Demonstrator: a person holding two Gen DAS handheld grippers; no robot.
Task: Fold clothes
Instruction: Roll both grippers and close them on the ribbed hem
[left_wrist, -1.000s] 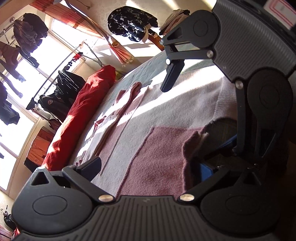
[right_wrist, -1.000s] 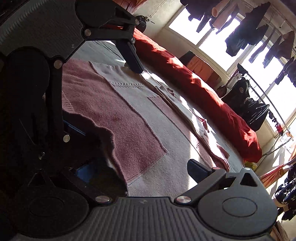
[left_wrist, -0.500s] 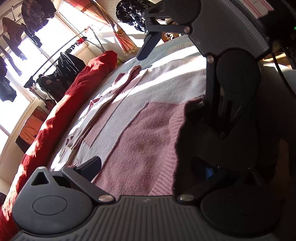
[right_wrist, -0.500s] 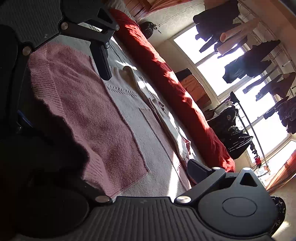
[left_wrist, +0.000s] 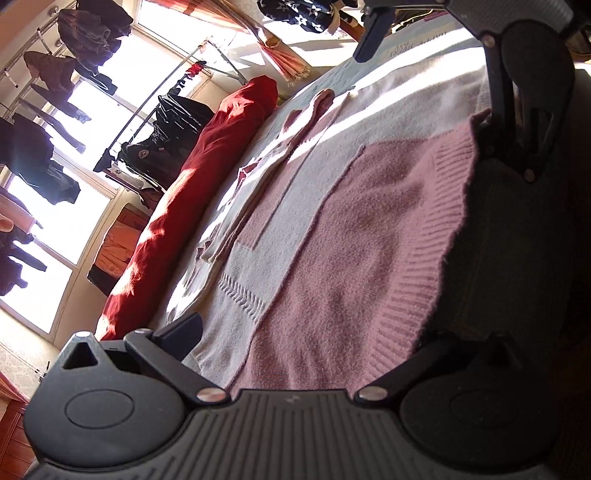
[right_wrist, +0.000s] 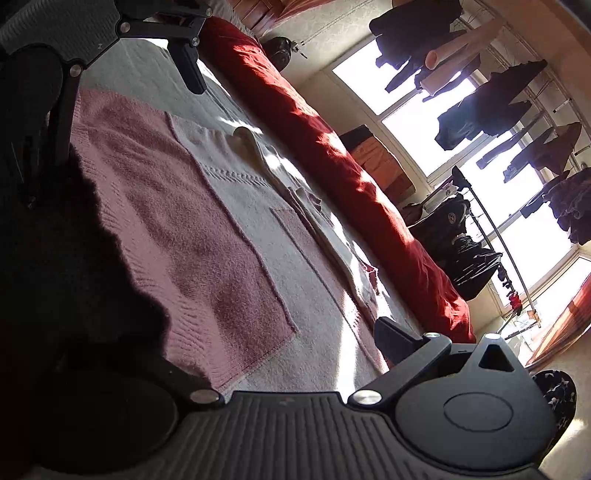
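A knitted sweater in pink and cream blocks (left_wrist: 332, 221) (right_wrist: 207, 229) lies flat on the bed, its ribbed pink hem (left_wrist: 436, 251) nearest to me. My left gripper (left_wrist: 317, 332) is open wide astride the hem: one finger (left_wrist: 181, 332) shows above the cloth, the other sits in shadow at the hem's edge. My right gripper (right_wrist: 266, 343) is open the same way further along the hem, one finger (right_wrist: 391, 332) over the cream part. Each gripper shows in the other's view: the right gripper (left_wrist: 448, 107) and the left gripper (right_wrist: 110, 133).
A long red rolled quilt (left_wrist: 192, 192) (right_wrist: 332, 155) runs along the far side of the bed. Beyond it stand a clothes rack with dark garments (left_wrist: 166, 140) (right_wrist: 461, 236) and bright windows with clothes hanging above (right_wrist: 480, 103). Pale bed sheet (left_wrist: 332, 74) shows past the sweater.
The two grippers have drawn apart along the hem. The hem, bunched and raised between them before, now lies stretched out and flatter on the bed.
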